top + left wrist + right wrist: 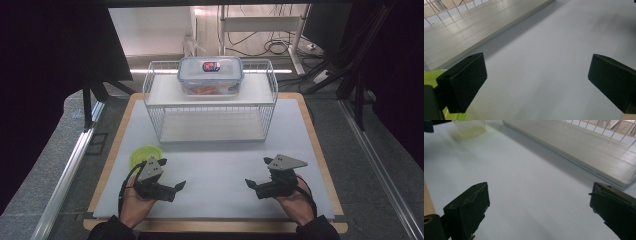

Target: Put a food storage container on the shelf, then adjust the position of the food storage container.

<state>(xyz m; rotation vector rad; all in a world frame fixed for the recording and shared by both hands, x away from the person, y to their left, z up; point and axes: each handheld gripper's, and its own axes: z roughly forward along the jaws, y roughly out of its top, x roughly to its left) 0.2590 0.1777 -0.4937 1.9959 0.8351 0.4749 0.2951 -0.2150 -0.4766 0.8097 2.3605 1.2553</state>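
Clear-plastic food box (210, 75) lies lengthwise across the wire rack's (210, 102) top shelf.

Box lid (210, 66) sticker: text unreadable.

lime-green cup (145, 154), white wire rack (210, 100), blue-rimmed clear container (210, 75), pale grey mat (220, 160)

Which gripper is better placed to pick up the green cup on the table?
The left gripper, probably. The green cup stands just beyond the left hand, while the right gripper is across the table. Both are open and hold nothing.
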